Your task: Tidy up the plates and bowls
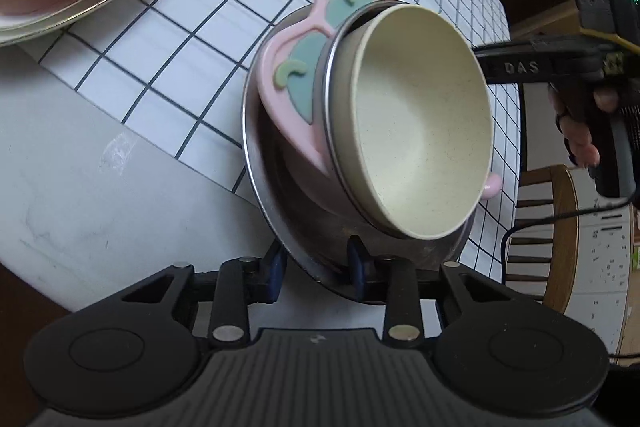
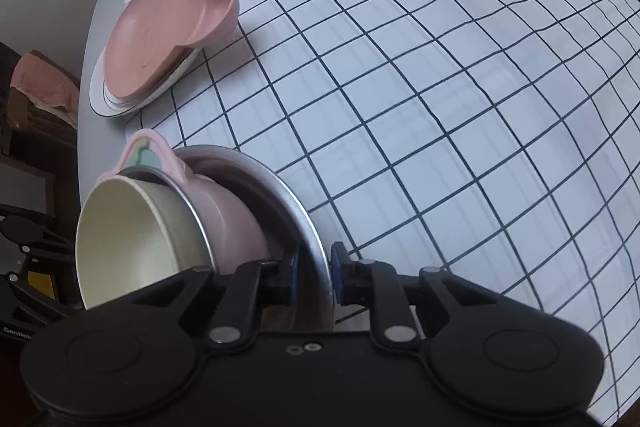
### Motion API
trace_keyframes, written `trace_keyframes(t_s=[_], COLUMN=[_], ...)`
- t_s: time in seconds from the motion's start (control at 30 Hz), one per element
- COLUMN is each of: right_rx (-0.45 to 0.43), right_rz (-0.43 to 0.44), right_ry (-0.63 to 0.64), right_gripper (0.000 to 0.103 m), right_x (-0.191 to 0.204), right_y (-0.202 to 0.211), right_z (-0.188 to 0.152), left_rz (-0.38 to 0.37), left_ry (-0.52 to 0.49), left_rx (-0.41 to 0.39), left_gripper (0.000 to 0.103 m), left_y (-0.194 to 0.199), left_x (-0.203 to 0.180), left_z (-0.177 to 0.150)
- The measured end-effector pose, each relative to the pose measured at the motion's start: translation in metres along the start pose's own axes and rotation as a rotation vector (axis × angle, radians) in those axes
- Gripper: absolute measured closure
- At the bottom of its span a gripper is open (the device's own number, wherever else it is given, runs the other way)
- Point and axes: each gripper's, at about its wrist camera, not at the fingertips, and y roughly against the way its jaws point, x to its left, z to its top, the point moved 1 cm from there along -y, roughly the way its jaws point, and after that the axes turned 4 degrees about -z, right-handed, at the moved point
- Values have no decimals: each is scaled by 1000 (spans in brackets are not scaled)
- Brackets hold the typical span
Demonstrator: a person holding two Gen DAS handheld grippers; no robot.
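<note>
Your checked tablecloth (image 2: 420, 75) carries a pink divided plate (image 2: 160, 39) stacked on a white plate (image 2: 100, 99) at its far edge. Nearer you, a steel bowl (image 1: 272, 227) holds a pink bowl (image 1: 276, 95) and cream bowl (image 1: 420, 123), tilted. Both your left gripper (image 1: 316, 267) and right gripper (image 2: 314, 275) are clamped on the steel bowl's rim.

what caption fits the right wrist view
Right gripper clamps the metal bowl's rim, nested pink and cream bowls inside.
</note>
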Motion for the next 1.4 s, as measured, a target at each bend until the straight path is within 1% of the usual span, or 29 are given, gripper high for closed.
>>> trace_keyframes(t_s=[0.03,0.1,0.17,0.43,0.53,0.73,0.9,1.07,1.23,1.4], right_rx=[-7,-18,-33,-89,-132,-174,-221,-265,-305,-326], right_rz=[2,-5,-30,-97,-122,-151,-174,-191,-208,-216], right_ry=[-6,-23,-19,-151,-177,-232,-274,-298,-326,-374], right_gripper=[87,87,88,88,88,89,89,89,89,89], right_x=[-1,0,4,13,19,32,49,64,86,111], right_y=[1,3,4,17,26,45,59,67,64,47], right_z=[-2,-6,-12,-24,-26,-22,-7,16,44,74], left_rz=[-1,34,52,98,108,125,140,152,167,185], left_ry=[10,8,15,-22,-44,-64,-88,-135,-195,-257], left_rx=[-5,-23,-35,-86,-103,-142,-181,-206,-209,-197], left_gripper=[81,83,85,85,85,85,85,85,85,86], left_y=[0,2,5,23,31,58,83,112,141,166], left_x=[1,1,3,-3,-5,-2,2,18,45,81], left_z=[1,4,5,18,23,36,51,79,111,143])
